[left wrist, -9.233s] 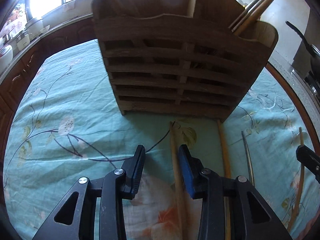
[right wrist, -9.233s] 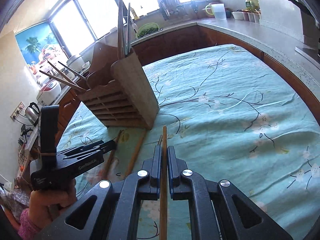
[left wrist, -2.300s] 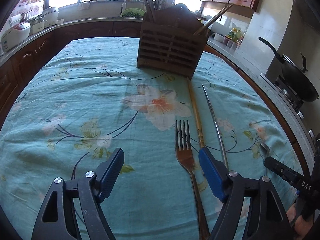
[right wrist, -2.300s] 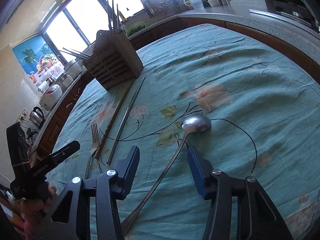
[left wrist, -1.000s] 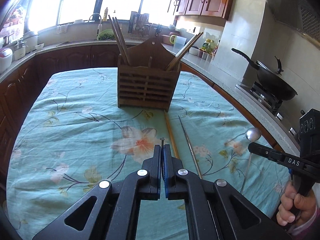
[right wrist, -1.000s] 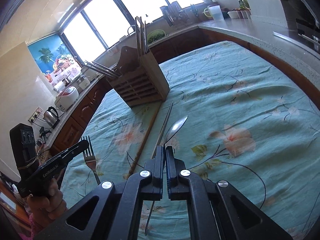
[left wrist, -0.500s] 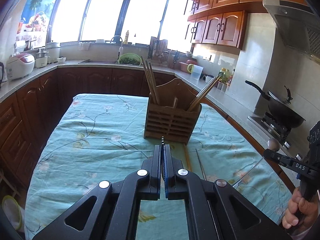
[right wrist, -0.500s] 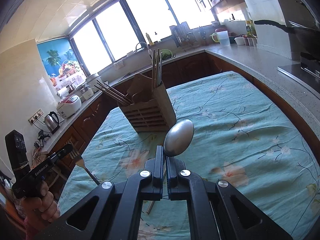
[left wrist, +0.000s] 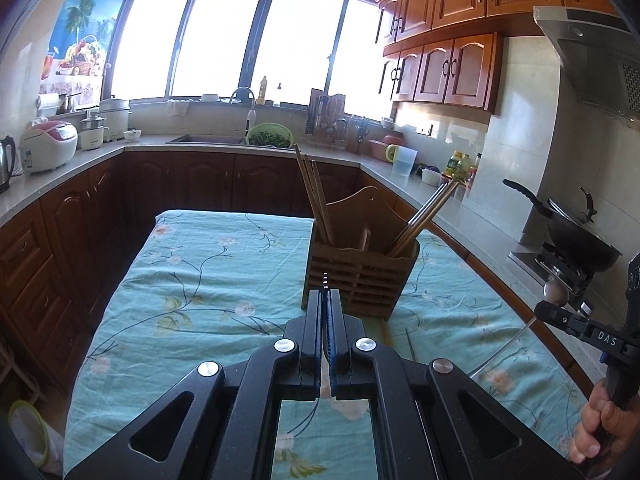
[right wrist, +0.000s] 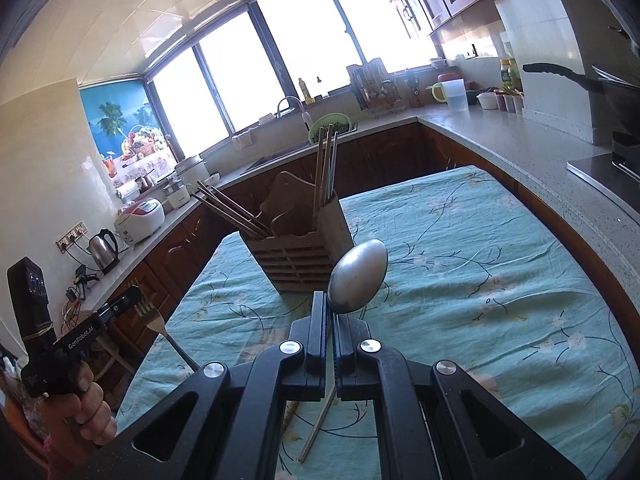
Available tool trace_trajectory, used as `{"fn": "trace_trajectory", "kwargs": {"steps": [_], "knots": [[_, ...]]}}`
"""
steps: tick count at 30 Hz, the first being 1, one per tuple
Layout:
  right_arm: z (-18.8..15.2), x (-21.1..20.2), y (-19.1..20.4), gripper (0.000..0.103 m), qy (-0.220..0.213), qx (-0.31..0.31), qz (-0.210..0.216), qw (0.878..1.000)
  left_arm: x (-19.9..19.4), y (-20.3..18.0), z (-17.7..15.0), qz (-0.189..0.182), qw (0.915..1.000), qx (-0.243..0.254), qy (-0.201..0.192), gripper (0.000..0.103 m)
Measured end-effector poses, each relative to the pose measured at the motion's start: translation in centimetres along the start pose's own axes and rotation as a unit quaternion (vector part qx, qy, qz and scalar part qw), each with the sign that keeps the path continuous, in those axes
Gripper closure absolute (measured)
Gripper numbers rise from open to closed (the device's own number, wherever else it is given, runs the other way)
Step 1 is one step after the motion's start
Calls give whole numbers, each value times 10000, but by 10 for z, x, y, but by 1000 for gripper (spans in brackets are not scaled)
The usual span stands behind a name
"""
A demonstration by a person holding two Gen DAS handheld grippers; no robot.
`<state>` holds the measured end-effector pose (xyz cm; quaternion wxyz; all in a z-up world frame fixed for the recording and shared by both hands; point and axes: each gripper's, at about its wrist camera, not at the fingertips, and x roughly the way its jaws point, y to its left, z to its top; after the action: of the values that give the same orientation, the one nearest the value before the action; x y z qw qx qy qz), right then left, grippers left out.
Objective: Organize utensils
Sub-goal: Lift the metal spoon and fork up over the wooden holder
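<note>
A slatted wooden utensil holder (left wrist: 360, 276) (right wrist: 296, 256) stands on the teal flowered tablecloth (left wrist: 200, 280), with wooden chopsticks (left wrist: 316, 204) in its left compartment and metal ones (left wrist: 428, 212) in its right. My left gripper (left wrist: 325, 296) is shut on a fork (left wrist: 325, 279), seen edge-on here; its tines (right wrist: 149, 314) show in the right wrist view, where the left gripper (right wrist: 132, 298) is held up at the left. My right gripper (right wrist: 330, 306) is shut on a metal spoon (right wrist: 358, 276), bowl up. Both hover in front of the holder, apart from it.
One wooden chopstick (right wrist: 290, 412) and one metal chopstick (right wrist: 316, 428) lie on the cloth below the grippers. A person's hand (right wrist: 84, 404) grips the left tool. A wok (left wrist: 576, 236) sits on the stove at the right; counters surround the table.
Both grippers have risen above the cloth with the fork and the spoon still clamped. The holder now appears lower and nearer the fingertips in both views.
</note>
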<state>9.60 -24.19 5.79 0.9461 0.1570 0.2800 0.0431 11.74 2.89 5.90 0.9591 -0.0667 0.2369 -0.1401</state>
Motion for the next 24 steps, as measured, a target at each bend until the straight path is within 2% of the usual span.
{"fn": "trace_trajectory", "kwargs": {"steps": [6, 12, 20, 24], "knots": [[8, 8, 2, 101, -18, -61, -7, 10000, 10, 0, 12, 167, 9998, 21, -147, 102], [27, 18, 10, 101, -139, -244, -37, 9996, 19, -9, 38, 349, 9980, 191, -482, 102], [79, 36, 36, 101, -641, -763, -124, 9949, 48, -31, 89, 564, 9911, 480, -1110, 102], [106, 47, 52, 101, -936, -1064, -190, 9897, 76, -42, 106, 752, 9857, 617, -1372, 102]]}}
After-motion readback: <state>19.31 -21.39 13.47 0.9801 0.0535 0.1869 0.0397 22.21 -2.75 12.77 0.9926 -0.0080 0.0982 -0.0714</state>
